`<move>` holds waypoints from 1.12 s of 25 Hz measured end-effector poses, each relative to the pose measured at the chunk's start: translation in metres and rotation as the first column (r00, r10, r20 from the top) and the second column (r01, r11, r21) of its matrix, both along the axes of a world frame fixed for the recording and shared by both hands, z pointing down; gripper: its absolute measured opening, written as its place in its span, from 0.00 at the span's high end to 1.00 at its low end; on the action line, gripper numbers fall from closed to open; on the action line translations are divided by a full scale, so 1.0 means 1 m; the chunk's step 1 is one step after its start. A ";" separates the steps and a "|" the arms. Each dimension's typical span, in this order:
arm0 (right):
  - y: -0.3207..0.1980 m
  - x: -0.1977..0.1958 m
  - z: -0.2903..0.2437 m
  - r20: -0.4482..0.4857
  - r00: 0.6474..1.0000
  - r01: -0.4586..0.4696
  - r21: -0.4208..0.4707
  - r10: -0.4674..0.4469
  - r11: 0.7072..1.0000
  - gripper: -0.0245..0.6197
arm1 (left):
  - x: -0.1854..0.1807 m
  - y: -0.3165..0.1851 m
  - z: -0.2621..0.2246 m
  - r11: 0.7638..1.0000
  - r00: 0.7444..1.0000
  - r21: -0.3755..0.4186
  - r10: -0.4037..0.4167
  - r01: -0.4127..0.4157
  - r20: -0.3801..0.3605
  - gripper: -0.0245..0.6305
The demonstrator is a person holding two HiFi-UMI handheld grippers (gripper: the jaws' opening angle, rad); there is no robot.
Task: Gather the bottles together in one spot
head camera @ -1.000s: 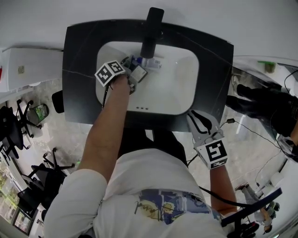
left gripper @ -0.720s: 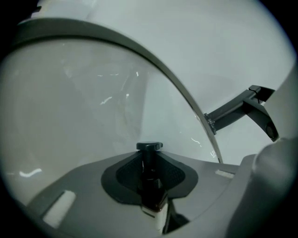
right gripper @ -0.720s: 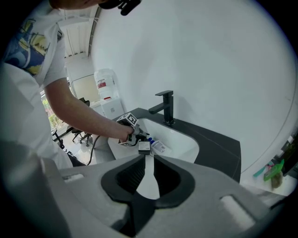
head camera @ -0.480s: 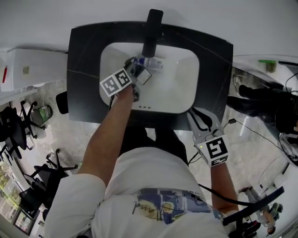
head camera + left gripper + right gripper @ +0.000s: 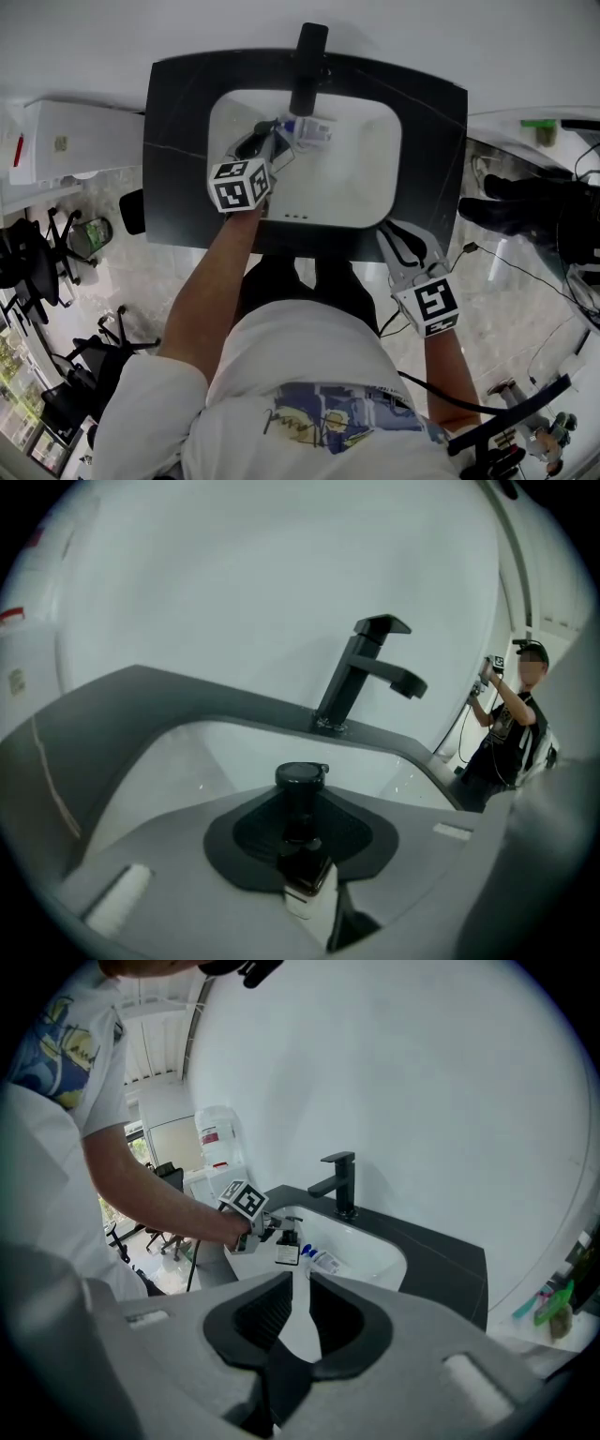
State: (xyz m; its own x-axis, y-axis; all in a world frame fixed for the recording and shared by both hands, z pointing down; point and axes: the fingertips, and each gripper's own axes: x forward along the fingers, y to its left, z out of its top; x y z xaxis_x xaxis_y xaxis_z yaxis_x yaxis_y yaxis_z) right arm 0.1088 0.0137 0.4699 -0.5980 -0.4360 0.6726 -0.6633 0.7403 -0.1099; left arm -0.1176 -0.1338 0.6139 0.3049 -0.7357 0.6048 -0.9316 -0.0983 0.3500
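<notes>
Starting far left: got a white boxy unit [image 5: 75, 141] just off the left edge of the dark tabletop [image 5: 173, 141], plus some black office chairs [image 5: 33, 262] down on the floor in front of it.

Moving in, seeing a white sink [image 5: 361, 183] set into the middle of that tabletop. Over the left back part of the sink, spotting the left gripper [image 5: 302, 834], tipped down toward the basin. Just been closing its fingers [image 5: 246, 834], and now pinching a dark brown bottle [image 5: 299, 799] by the neck. Can make out a black cap on top and a white label lower down. Holding it upright above the basin, not resting on the bottom as far as can be told.

Just right of that, lying on its side at the back of the sink: a white bottle [image 5: 317, 131] with a blue end, right below the spout of the black faucet [image 5: 305, 66] mounted mid back edge of the tabletop. Near the held one, can't tell if touching.

Further right, by the tabletop's front edge close to the right front corner: the right gripper [image 5: 295, 1288], hovering and aimed at the sink. Fingers [image 5: 258, 1312] spread only a little, narrow gap, pinching nothing.

Way off past the right edge, in the left gripper view: a person [image 5: 511, 728] standing, dark clothes and a cap.
</notes>
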 end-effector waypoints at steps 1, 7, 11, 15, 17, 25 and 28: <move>0.000 -0.001 -0.001 0.001 1.000 0.002 0.004 -0.002 1.000 0.87 | -0.001 -0.001 -0.009 0.999 1.000 0.023 0.023 -0.024 0.017 0.84; -0.001 -0.009 -0.009 0.016 1.000 -0.014 0.025 0.013 1.000 0.87 | -0.011 -0.019 -0.066 0.974 0.982 0.151 0.152 -0.167 0.109 0.84; -0.003 -0.015 -0.011 0.017 0.999 -0.030 0.034 0.030 0.999 0.87 | -0.023 -0.039 -0.091 0.949 0.966 0.205 0.209 -0.239 0.154 0.84; -0.005 -0.017 -0.013 0.007 0.998 -0.055 0.041 0.055 0.998 0.87 | -0.026 -0.065 -0.114 0.913 0.942 0.257 0.274 -0.318 0.191 0.83; -0.007 -0.016 -0.013 0.003 0.997 -0.073 0.041 0.073 0.996 0.87 | -0.023 -0.080 -0.123 0.891 0.929 0.281 0.308 -0.357 0.206 0.83; -0.007 -0.017 -0.010 -0.029 0.987 -0.155 0.035 0.156 0.987 0.87 | -0.007 -0.128 -0.123 0.793 0.856 0.328 0.449 -0.513 0.255 0.83; -0.006 -0.016 -0.007 -0.051 0.982 -0.182 0.023 0.183 0.983 0.87 | -0.006 -0.142 -0.119 0.765 0.839 0.344 0.483 -0.544 0.252 0.83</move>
State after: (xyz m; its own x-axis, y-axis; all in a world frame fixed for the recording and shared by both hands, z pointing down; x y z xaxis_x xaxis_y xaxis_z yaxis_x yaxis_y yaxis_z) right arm 0.0924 0.0080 0.4634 -0.4715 -0.5470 0.6918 -0.7919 0.6078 -0.0591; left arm -0.1232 -0.2756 0.4945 0.6399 -0.6730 0.3710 -0.7370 -0.6742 0.0483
